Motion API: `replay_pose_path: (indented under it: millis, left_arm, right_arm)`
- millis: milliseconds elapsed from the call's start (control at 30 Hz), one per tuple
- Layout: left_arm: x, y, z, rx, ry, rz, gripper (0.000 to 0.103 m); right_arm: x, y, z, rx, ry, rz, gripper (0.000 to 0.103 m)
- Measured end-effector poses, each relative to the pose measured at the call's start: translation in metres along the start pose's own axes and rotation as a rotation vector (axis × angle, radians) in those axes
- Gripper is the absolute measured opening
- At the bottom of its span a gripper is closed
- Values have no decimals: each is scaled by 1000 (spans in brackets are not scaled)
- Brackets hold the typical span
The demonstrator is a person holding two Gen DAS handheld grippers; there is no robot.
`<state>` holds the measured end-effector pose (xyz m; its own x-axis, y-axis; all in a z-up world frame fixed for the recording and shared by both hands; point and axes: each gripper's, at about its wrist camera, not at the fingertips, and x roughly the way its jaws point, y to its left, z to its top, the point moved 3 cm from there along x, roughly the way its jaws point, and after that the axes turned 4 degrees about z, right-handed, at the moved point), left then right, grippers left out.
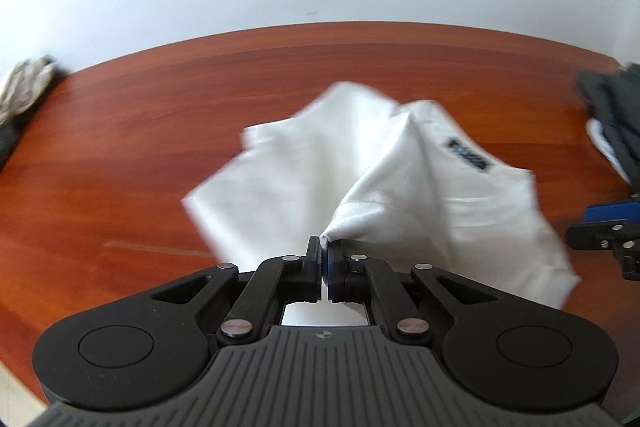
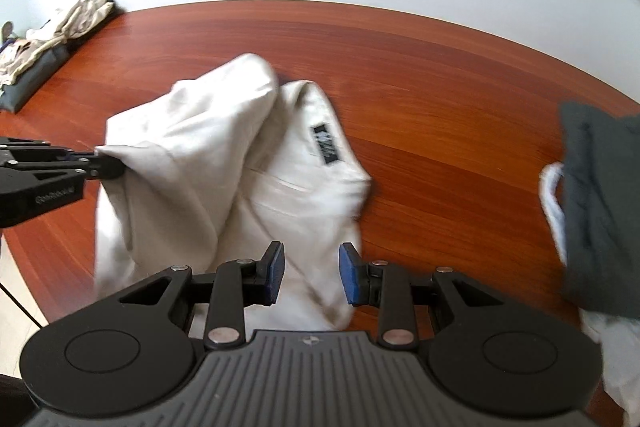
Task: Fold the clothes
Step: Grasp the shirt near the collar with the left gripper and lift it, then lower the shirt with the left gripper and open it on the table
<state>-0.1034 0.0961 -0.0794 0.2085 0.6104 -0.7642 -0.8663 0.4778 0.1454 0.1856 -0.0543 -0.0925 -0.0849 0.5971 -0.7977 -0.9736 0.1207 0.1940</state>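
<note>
A: What is seen on the wooden desk point(image 2: 420, 75)?

B: A white garment point(image 2: 240, 163) is spread crumpled near its middle, a black label point(image 2: 325, 143) showing; dark clothes point(image 2: 604, 203) are piled at the right edge.

A: And the jaws?

B: The left gripper point(image 1: 323, 247) is clamped on a pinched corner of the garment, which is lifted. The right gripper point(image 2: 311, 273) is held partly open above the cloth, nothing gripped.

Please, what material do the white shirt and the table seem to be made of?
White shirt: seems a soft knit cloth, perhaps cotton, matt; it drapes in loose folds and peaks where the left hand-held gripper pinches it. The exact fibre cannot be told.
Table: looks like wood or wood-look laminate, reddish-brown and smooth, with long grain streaks and a slight sheen. Solid wood or veneer cannot be told.
</note>
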Motion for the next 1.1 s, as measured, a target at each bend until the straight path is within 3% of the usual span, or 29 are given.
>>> replay_pose_path:
  millis: [367, 800, 967, 1100]
  left_arm:
    - [2, 131, -36, -112, 89, 167, 3]
    - [13, 245, -83, -219, 207, 321, 3]
    - [23, 270, -87, -226, 241, 332, 3]
    - [29, 284, -81, -230, 251, 283, 13]
  right_arm:
    - [44, 83, 41, -67, 29, 50, 35]
    - [87, 147, 67, -146, 89, 61, 35]
    - [104, 158, 69, -148, 109, 50, 35]
    - [113, 161, 69, -137, 117, 48, 36]
